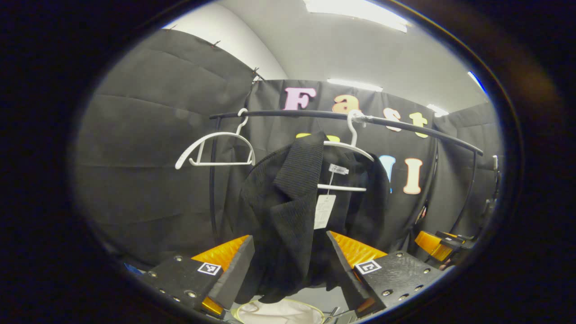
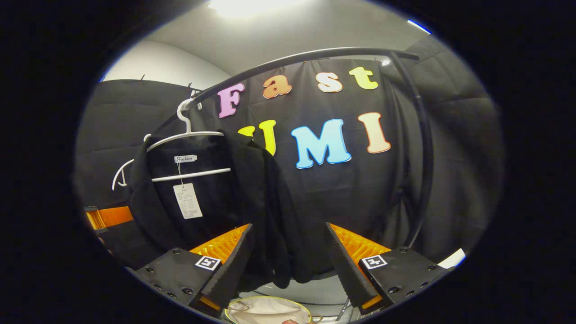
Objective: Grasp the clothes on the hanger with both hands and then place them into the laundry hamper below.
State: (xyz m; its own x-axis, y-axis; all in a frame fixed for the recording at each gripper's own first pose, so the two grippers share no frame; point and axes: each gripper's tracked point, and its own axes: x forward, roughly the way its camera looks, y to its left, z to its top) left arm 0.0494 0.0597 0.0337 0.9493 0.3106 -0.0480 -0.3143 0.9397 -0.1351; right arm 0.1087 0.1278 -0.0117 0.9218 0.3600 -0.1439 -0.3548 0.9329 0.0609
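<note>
Left gripper view: left gripper (image 1: pixel 290 270) open around black jacket (image 1: pixel 288 202) – soft, limp knit; right gripper (image 2: pixel 288 267) open too – pinch both front edges, hamper (image 2: pixel 265 310) below.

- Neck label (image 2: pixel 185 158), sewn inside the collar of the black garment (image 2: pixel 252 198): a script word that appears to read "Fashion"; too small to confirm.
- Hang tag (image 2: pixel 188 200), on a string just below the neck label: lines of print, illegible.
- Square coded markers (image 2: pixel 207 263), on the gripper finger bases below the garment: black-and-white patterns, no readable characters.
</note>
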